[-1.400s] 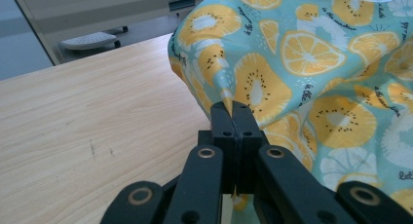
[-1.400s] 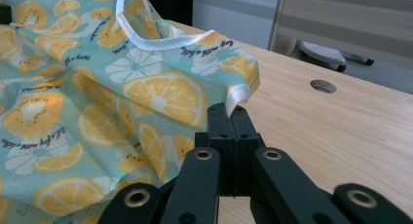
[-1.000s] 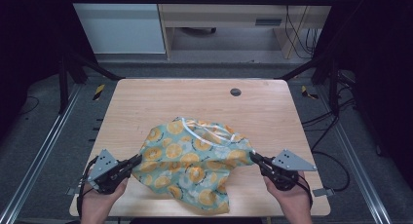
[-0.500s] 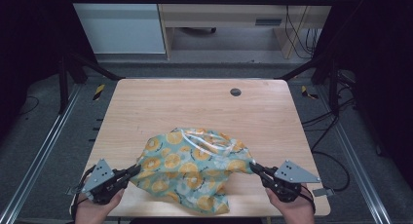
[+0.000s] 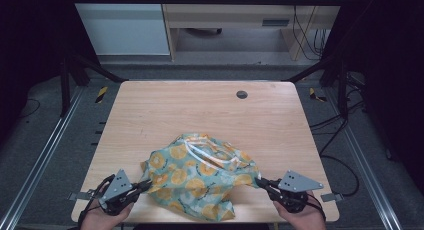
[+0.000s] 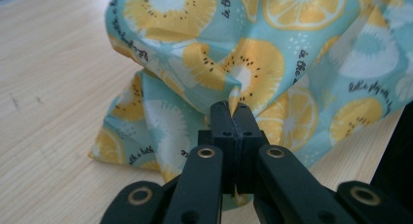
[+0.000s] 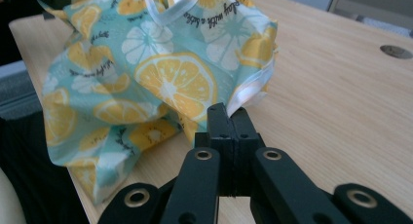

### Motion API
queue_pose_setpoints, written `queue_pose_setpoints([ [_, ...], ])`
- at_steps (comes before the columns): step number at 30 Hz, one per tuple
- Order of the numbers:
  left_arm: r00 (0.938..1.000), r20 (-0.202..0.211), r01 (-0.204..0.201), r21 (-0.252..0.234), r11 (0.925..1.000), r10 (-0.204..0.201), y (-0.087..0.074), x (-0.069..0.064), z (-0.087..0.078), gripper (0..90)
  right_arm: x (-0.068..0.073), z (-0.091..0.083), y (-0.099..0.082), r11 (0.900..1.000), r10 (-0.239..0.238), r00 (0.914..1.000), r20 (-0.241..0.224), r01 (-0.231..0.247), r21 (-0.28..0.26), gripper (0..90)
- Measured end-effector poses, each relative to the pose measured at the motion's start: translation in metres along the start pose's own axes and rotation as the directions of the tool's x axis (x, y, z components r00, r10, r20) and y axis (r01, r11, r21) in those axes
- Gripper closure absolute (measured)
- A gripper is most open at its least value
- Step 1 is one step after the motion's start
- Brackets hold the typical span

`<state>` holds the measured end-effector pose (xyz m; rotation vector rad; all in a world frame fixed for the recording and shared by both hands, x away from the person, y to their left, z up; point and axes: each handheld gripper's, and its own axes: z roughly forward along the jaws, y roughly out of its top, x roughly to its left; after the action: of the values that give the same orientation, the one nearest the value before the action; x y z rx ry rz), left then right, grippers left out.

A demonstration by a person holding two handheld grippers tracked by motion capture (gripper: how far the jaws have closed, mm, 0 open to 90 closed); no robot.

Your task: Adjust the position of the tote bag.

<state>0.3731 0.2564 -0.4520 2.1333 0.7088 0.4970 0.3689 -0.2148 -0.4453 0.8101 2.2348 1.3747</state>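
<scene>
The left gripper (image 6: 233, 108) is clamped on a pinch of fabric: its two black jaws stand pressed together with a fold of the bag (image 6: 253, 63) caught between their tips. The right gripper (image 7: 229, 112) is closed the same way on the bag's opposite side, gripping it at a white-trimmed edge. In the high view the left gripper (image 5: 145, 185) and the right gripper (image 5: 260, 182) sit low at the near edge of the table (image 5: 200, 110), one at each side of the bag (image 5: 200, 177), each in a hand (image 5: 102, 221) coming up from the bottom.

The bag, teal with orange and lemon slices, lies crumpled on the near part of the table, between the two grippers. Part of it seems to hang over the near edge, though the view there is too cramped to be sure. A clear handle loop (image 5: 210, 155) lies across its top.

The work looks like spreading or flattening the bag. Each grip is only a small pinch at the tips, so a sharp outward pull could slide the slick fabric out of one side and let the bag fall slack. Uneven pulling could drag the whole bag toward one hand, or off the near edge. The handle loop could also get folded under and hold the bag bunched.
</scene>
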Motion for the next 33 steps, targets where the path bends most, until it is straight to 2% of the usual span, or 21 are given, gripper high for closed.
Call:
queue_pose_setpoints([
  [3, 0.9999, -0.002, -0.015, 0.044, 0.9989, 0.015, -0.001, 0.001, 0.008, 90.0, -0.001, 0.008, -0.003, 0.9984, -0.007, 0.9999, -0.009, 0.008, 0.056, 90.0],
  [4, 0.9999, -0.002, -0.015, 0.044, 0.9989, 0.015, -0.001, 0.001, 0.008, 90.0, -0.001, 0.008, -0.003, 0.9984, -0.007, 0.9999, -0.009, 0.008, 0.056, 90.0],
  [5, 0.9992, -0.007, -0.038, 0.074, 0.9965, 0.039, 0.000, 0.002, 0.013, 90.0, -0.003, 0.013, -0.004, 0.9959, -0.015, 0.9999, -0.008, 0.015, 0.089, 90.0],
  [8, 0.9987, -0.015, -0.048, 0.094, 0.9945, 0.049, 0.001, 0.003, 0.018, 90.0, -0.004, 0.019, -0.005, 0.9931, -0.021, 0.9997, -0.015, 0.022, 0.115, 90.0],
  [9, 0.9976, -0.027, -0.061, 0.122, 0.9907, 0.064, 0.001, 0.005, 0.025, 90.0, -0.005, 0.025, -0.005, 0.9904, -0.026, 0.9995, -0.019, 0.028, 0.135, 90.0],
  [14, 0.9971, -0.033, -0.064, 0.145, 0.9874, 0.069, 0.002, 0.005, 0.033, 90.0, -0.008, 0.038, -0.005, 0.9825, -0.028, 0.9993, -0.023, 0.032, 0.183, 90.0],
  [15, 0.9960, -0.038, -0.074, 0.155, 0.9851, 0.081, 0.003, 0.007, 0.035, 90.0, -0.010, 0.043, -0.006, 0.9784, -0.026, 0.9994, -0.022, 0.030, 0.205, 90.0],
  [16, 0.9960, -0.045, -0.070, 0.153, 0.9857, 0.077, 0.004, 0.007, 0.038, 90.0, -0.011, 0.045, -0.006, 0.9778, -0.027, 0.9994, -0.023, 0.031, 0.207, 90.0],
  [17, 0.9949, -0.046, -0.081, 0.165, 0.9830, 0.090, 0.004, 0.009, 0.039, 90.0, -0.011, 0.047, -0.006, 0.9767, -0.023, 0.9994, -0.026, 0.028, 0.213, 90.0],
  [18, 0.9949, -0.046, -0.081, 0.165, 0.9830, 0.090, 0.004, 0.009, 0.039, 90.0, -0.012, 0.049, -0.007, 0.9745, -0.021, 0.9995, -0.025, 0.026, 0.223, 90.0],
  [20, 0.9948, -0.046, -0.081, 0.183, 0.9798, 0.091, 0.005, 0.011, 0.049, 90.0, -0.014, 0.052, -0.007, 0.9718, -0.018, 0.9996, -0.022, 0.023, 0.235, 90.0],
  [24, 0.9941, -0.045, -0.088, 0.201, 0.9756, 0.099, 0.005, 0.010, 0.055, 90.0, -0.016, 0.055, -0.008, 0.9683, -0.013, 0.9997, -0.019, 0.018, 0.249, 90.0],
  [25, 0.9926, -0.046, -0.100, 0.219, 0.9706, 0.112, 0.006, 0.011, 0.058, 90.0, -0.018, 0.058, -0.008, 0.9649, -0.012, 0.9998, -0.015, 0.015, 0.262, 90.0],
  [30, 0.9916, -0.048, -0.106, 0.232, 0.9668, 0.120, 0.008, 0.012, 0.064, 90.0, -0.021, 0.063, -0.007, 0.9624, -0.013, 0.9999, -0.003, 0.014, 0.271, 90.0],
  [31, 0.9929, -0.054, -0.091, 0.222, 0.9708, 0.106, 0.008, 0.011, 0.068, 90.0, -0.023, 0.066, -0.006, 0.9621, -0.009, 1.0000, 0.001, 0.008, 0.273, 90.0],
  [32, 0.9929, -0.054, -0.091, 0.222, 0.9708, 0.106, 0.008, 0.011, 0.068, 90.0, -0.023, 0.066, -0.006, 0.9621, -0.009, 1.0000, 0.001, 0.008, 0.273, 90.0],
  [33, 0.9916, -0.050, -0.104, 0.232, 0.9671, 0.119, 0.009, 0.012, 0.069, 90.0, -0.025, 0.068, -0.006, 0.9614, -0.009, 0.9999, 0.007, 0.007, 0.275, 90.0],
])
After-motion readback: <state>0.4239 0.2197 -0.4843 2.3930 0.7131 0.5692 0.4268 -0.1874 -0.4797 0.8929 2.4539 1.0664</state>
